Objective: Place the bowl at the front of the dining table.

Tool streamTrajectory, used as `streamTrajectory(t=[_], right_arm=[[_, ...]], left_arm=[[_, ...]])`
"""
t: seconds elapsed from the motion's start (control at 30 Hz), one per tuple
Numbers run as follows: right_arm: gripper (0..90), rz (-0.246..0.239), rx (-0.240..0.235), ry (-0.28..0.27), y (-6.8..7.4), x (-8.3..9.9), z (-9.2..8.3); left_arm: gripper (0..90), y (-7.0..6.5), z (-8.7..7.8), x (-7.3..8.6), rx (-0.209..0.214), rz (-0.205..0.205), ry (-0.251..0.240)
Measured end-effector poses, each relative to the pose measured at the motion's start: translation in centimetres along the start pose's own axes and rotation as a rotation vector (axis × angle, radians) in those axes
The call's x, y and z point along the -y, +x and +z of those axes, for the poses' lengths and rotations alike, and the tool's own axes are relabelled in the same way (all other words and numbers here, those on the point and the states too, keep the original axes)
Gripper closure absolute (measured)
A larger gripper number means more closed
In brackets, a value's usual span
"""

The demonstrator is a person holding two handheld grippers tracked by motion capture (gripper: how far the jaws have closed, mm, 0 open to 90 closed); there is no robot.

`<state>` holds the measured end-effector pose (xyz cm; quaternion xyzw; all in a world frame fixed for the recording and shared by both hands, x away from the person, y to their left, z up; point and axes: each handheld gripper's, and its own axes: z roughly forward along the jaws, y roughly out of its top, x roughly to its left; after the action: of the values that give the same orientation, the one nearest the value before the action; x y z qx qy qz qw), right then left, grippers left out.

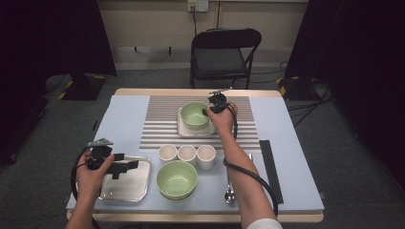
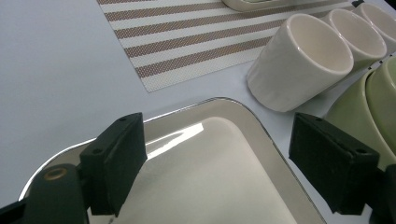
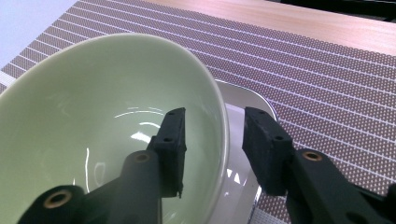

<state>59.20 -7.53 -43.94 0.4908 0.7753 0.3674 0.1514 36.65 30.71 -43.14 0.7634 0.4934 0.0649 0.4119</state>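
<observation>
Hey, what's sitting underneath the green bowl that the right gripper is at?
The green bowl rests on a square white plate, which lies on the striped placemat. The bowl hides the plate's middle. The right gripper straddles the bowl's rim, pads clear.

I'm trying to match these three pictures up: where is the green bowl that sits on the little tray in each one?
High view: the green bowl sits upper centre on its white tray, beside the right gripper.
Left gripper view: I can't make it out; just a tray edge at the top.
Right gripper view: the bowl takes up the left side, its rim between the fingers.
Shared landmark: the striped placemat.
</observation>
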Motion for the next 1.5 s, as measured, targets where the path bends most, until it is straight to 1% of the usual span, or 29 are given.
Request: streamTrajectory(t=[0.17,0.2,0.27,0.3,0.37,0.47,0.7,0.9,0.97,1.23,1.37,1.5], right_arm=[[50.8,-0.005,-0.001,-0.009,-0.2,-0.1,-0.3],[49.3,0.002,-0.005,-0.009,-0.2,-0.1,-0.3],[48.5,0.004,-0.005,-0.012,-0.3,-0.1,-0.5],[48.0,-0.007,-0.003,-0.015,-0.4,-0.1,-0.6],[46.4,-0.001,-0.007,-0.011,-0.5,-0.2,-0.8],[46.0,-0.011,-0.004,-0.014,-0.6,-0.1,-0.9],[44.6,-0.014,-0.003,-0.024,-0.6,-0.2,-1.4],[42.4,-0.014,-0.012,-0.023,-0.5,-0.4,-1.9],[41.4,-0.017,-0.021,-0.026,-0.5,-0.4,-2.1],[39.4,-0.031,-0.027,-0.031,-0.4,-0.6,-2.9],[38.6,-0.039,-0.022,-0.041,-0.3,-0.7,-3.4],[38.3,-0.047,-0.018,-0.039,-0.4,-0.8,-3.9]], left_arm=[[18.6,0.0,0.0,0.0,-0.001,0.000,0.002],[18.6,0.0,0.0,0.0,-0.002,0.001,0.002],[18.6,0.0,0.0,0.0,0.000,0.002,0.002],[18.6,0.0,0.0,0.0,-0.002,0.003,0.003],[18.6,-0.1,0.0,0.0,-0.003,0.004,0.005],[18.6,-0.1,0.1,0.0,-0.001,0.002,0.005],[18.6,-0.2,0.0,0.0,-0.003,0.009,0.004],[18.6,-0.4,-0.1,0.0,-0.004,0.010,0.003],[18.5,-0.4,-0.1,0.0,-0.005,0.009,0.001],[18.5,-0.6,-0.2,-0.1,-0.004,0.016,0.001],[18.5,-0.7,-0.2,-0.1,-0.002,0.019,0.001],[18.5,-0.7,-0.2,-0.2,-0.002,0.023,0.000]])
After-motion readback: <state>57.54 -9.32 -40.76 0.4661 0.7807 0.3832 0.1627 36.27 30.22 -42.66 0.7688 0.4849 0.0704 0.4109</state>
